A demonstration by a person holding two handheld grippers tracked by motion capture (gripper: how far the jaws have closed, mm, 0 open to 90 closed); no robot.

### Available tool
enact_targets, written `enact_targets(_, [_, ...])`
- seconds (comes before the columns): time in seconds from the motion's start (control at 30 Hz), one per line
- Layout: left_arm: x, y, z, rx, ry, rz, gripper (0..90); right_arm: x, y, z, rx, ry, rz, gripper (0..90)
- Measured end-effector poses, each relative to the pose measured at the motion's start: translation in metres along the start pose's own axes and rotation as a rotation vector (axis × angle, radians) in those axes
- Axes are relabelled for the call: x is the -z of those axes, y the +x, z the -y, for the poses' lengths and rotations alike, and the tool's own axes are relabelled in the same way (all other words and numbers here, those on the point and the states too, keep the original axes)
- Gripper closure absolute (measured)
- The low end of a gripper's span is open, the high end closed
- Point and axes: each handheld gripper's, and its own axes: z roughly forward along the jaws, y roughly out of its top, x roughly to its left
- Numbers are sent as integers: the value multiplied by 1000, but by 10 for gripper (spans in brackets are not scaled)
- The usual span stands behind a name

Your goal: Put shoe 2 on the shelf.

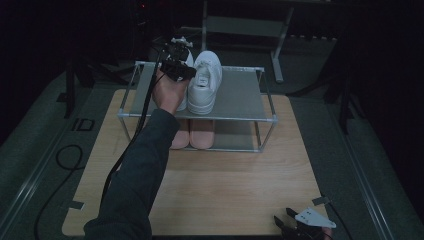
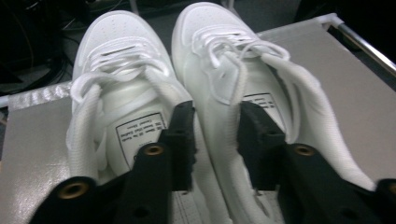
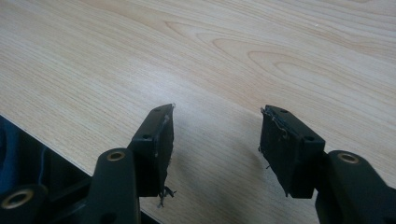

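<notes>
Two white sneakers stand side by side on the grey top shelf [image 2: 336, 79] of a metal rack [image 1: 240, 95]. In the left gripper view one jaw of my left gripper [image 2: 215, 135] sits inside the left sneaker [image 2: 116, 60] and the other inside the right sneaker [image 2: 215, 37]. The jaws pinch the two adjoining inner walls together. From above, the left gripper [image 1: 177, 62] covers most of the left sneaker, beside the right sneaker [image 1: 205, 82]. My right gripper [image 3: 217, 126] hangs open over bare wood with nothing between its jaws, at the table's near right corner [image 1: 290, 222].
A pair of pink shoes [image 1: 192, 134] lies on the rack's lower shelf. The rack stands at the far end of a light wooden table [image 1: 225, 185]. A black cable [image 1: 125, 155] trails from the left gripper along the sleeve. Dark floor and table legs lie beyond.
</notes>
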Motion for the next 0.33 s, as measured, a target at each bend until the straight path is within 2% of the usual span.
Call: enact_targets(0.33, [7, 0, 0, -13, -15, 13, 891, 0, 0, 0, 1, 0, 1, 437])
